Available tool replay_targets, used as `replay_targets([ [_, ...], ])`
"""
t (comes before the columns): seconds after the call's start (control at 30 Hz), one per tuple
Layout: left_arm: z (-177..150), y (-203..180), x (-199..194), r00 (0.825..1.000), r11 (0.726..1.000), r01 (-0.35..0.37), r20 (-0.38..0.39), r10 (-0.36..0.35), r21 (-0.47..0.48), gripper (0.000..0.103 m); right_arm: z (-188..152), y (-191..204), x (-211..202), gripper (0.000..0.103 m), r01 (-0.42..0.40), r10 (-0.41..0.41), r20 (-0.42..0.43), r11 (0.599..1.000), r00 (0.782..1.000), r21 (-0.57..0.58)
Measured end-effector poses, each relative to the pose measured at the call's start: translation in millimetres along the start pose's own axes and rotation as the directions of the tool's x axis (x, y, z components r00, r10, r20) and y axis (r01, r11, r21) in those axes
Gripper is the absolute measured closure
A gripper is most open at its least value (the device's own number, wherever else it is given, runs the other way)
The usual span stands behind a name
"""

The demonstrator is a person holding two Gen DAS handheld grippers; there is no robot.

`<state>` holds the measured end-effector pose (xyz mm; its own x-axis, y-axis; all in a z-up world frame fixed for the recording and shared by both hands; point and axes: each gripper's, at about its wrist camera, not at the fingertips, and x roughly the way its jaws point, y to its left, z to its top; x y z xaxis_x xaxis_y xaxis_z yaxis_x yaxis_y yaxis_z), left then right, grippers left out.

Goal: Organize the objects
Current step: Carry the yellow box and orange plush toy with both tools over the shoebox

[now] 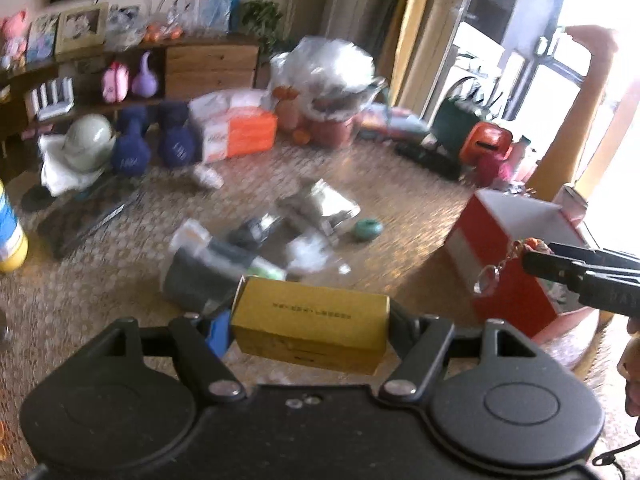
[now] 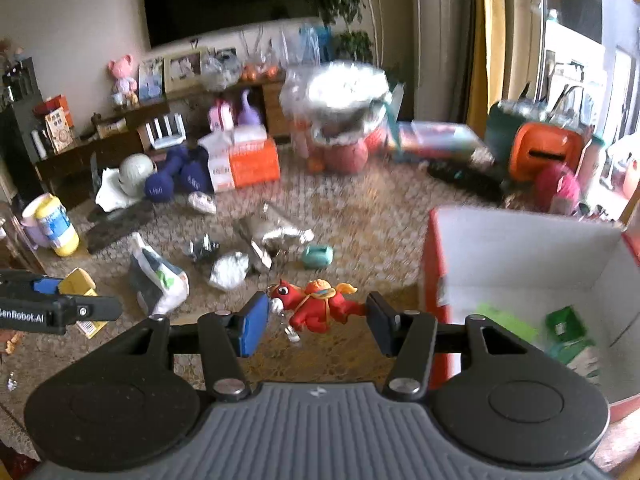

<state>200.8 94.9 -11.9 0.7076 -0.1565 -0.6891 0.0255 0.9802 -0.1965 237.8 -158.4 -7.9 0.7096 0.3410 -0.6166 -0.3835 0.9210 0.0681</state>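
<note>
My left gripper (image 1: 308, 328) is shut on a yellow cardboard box (image 1: 312, 322), held crosswise above the carpet; from the right wrist view it (image 2: 76, 308) shows at the left edge with the yellow box (image 2: 80, 284). My right gripper (image 2: 316, 312) is shut on a red toy horse keychain (image 2: 316, 306), its metal ring dangling below. In the left wrist view the right gripper (image 1: 540, 258) enters from the right with the keychain ring (image 1: 490, 276) hanging. A red and white open carton (image 2: 520, 248), also seen as the carton (image 1: 516, 216), stands on the right with green items inside.
Loose items lie on the carpet: silver pouches (image 2: 276, 232), a teal roll (image 2: 318, 256), a plastic bag (image 2: 160, 276), a white wad (image 2: 230, 268). Dumbbells (image 2: 180, 184), a helmet (image 2: 136, 172), an orange box (image 2: 248, 164) and a low shelf sit behind. A yellow canister (image 2: 56, 226) stands left.
</note>
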Motion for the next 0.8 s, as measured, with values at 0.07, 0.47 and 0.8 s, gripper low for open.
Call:
replay_targets([
  [0.07, 7, -13, -7, 1.000, 1.000, 0.015, 0.009, -0.015, 0.020, 0.030, 5, -7, -16, 0.050, 0.002, -0.002, 0.015, 1.000, 1.000, 0.003],
  [0.47, 35, -100, -22, 0.993, 0.975, 0.109, 0.021, -0.116, 0.193, 0.044, 11, -64, -76, 0.050, 0.077, -0.079, 0.074, 0.996, 0.994, 0.037],
  [0.8, 4, -86, 50, 0.994, 0.989, 0.029, -0.112, -0.013, 0.143, 0.034, -3, -107, -79, 0.050, 0.111, -0.115, 0.037, 0.990, 0.993, 0.081],
])
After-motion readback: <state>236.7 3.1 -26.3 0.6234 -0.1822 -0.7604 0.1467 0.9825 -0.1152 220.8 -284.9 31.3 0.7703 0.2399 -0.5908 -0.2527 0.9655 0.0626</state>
